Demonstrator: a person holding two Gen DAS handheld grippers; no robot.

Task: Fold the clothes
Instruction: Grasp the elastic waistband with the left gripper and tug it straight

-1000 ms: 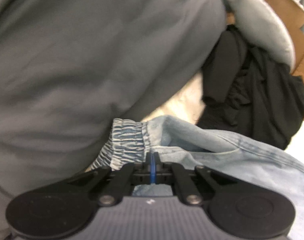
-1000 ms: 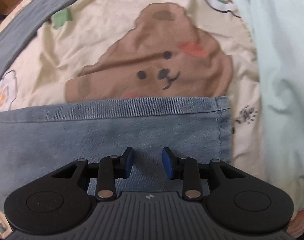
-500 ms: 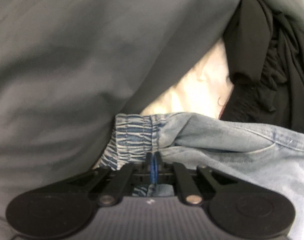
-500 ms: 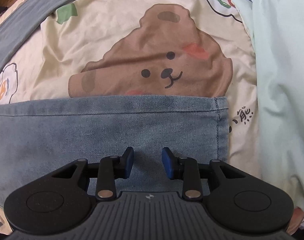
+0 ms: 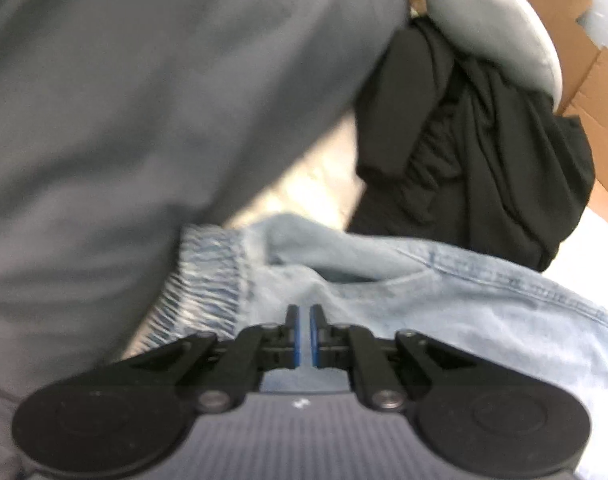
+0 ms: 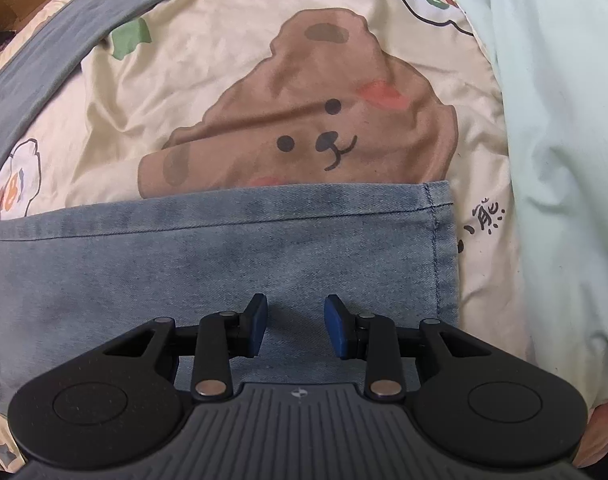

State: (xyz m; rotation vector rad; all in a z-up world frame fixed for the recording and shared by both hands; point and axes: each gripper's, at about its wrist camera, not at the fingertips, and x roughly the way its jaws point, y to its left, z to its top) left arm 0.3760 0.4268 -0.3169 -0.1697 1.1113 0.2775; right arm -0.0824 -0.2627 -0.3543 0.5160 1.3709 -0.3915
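A cream bedsheet (image 6: 232,92) printed with a brown bear carries the work. The right gripper (image 6: 295,330) hangs over the denim trousers (image 6: 224,264) with its fingers apart, nothing between them; the leg's hem lies flat, bare sheet beyond it, a pale green garment (image 6: 564,160) just right. The left gripper (image 5: 303,336) shows a narrow gap; whether it pinches denim cannot be told. Its elastic waistband (image 5: 208,280) sits bunched beside grey fabric (image 5: 144,100), a black garment (image 5: 484,168) nearby.

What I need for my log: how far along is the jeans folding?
Done: the jeans lie flat on the bear-print sheet. In hand: the left gripper, jaws nearly together, sits at the elastic waistband, grip unconfirmed; the right gripper hangs open over the leg. Left: the fold itself, then the black garment.
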